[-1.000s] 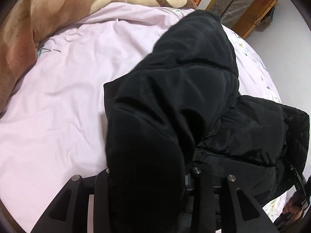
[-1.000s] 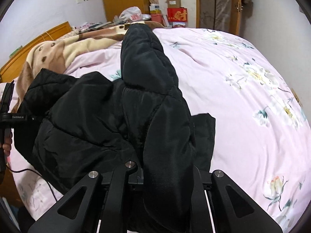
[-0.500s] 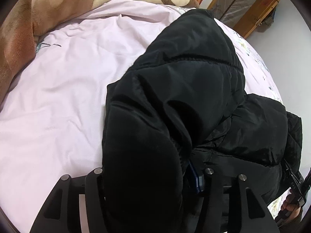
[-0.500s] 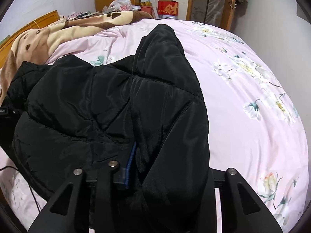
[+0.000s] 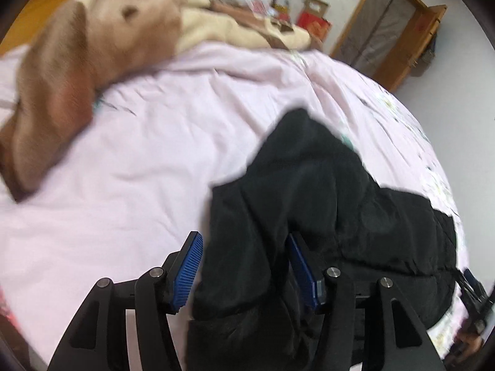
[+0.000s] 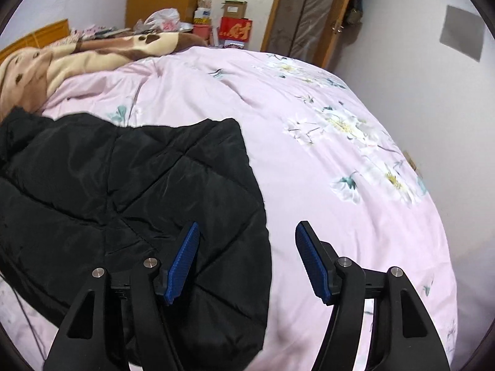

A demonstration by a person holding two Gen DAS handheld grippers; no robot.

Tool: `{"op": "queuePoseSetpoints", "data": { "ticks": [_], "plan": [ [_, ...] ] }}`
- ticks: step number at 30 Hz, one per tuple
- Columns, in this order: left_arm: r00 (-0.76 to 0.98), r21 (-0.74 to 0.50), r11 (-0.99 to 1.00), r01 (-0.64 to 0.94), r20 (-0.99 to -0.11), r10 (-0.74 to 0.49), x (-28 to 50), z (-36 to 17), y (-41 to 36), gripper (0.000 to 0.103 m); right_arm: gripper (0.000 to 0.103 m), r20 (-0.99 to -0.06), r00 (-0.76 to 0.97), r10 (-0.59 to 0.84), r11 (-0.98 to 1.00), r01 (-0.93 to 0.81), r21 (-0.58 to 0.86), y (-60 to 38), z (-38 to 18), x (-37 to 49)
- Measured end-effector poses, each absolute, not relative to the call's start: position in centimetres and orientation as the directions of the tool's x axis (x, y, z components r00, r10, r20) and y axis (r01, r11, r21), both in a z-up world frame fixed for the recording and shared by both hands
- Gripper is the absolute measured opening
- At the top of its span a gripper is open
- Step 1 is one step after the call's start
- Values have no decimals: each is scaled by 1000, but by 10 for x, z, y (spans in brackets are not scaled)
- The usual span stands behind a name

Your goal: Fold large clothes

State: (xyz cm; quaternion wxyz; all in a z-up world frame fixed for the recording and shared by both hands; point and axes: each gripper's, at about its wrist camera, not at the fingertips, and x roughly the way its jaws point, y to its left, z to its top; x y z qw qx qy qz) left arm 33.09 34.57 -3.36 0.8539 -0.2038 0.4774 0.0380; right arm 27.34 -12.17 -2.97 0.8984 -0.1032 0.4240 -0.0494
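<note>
Gaping fingers (image 6: 188,255) of both grippers, just opening, release black jacket (image 6: 123,191).

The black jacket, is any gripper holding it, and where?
No. The right gripper has just opened and is empty; the left gripper stands open around a fold of the black jacket, pads not pressing.

Two close downward wrist views, jacket (image 5: 324,216) shared
</note>
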Motion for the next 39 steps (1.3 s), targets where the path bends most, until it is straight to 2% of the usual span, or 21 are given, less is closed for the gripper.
{"op": "queuePoseSetpoints", "data": {
  "ticks": [2, 5, 8, 11, 13, 17, 25, 30, 39],
  "plan": [
    [567, -331, 905, -267, -814, -130, 315, -12, 339, 57, 65, -746, 642, -175, 974, 3, -225, -123, -25, 267],
    [555, -328, 911, -252, -820, -142, 305, -7, 330, 58, 65, -733, 669, -118, 985, -12, -170, -120, -18, 253],
    [541, -301, 929, -216, -829, -143, 308, -27, 325, 58, 65, -722, 690, -57, 992, -45, -121, -110, -19, 240],
    [504, -266, 942, -205, -854, -132, 310, -56, 312, 58, 65, -765, 645, 2, 991, -105, -86, -99, -38, 245],
    [448, -202, 956, -214, -890, -88, 312, -78, 302, 58, 65, -802, 597, -32, 991, -87, -104, -98, -56, 255],
    [430, -220, 951, -218, -896, -109, 313, -105, 302, 61, 65, -847, 530, -32, 997, -44, -65, -111, -96, 262],
    [395, -167, 962, -214, -916, -71, 319, -110, 302, 65, 68, -868, 494, -48, 996, -42, -79, -107, -108, 272],
    [422, -185, 948, -260, -904, -61, 301, -85, 306, 64, 69, -865, 498, -60, 996, -21, -81, -109, -81, 269],
    [522, -198, 962, -186, -850, -74, 231, -21, 273, 66, 69, -779, 627, 29, 999, -36, 9, -94, -5, 209]
  ]
}}
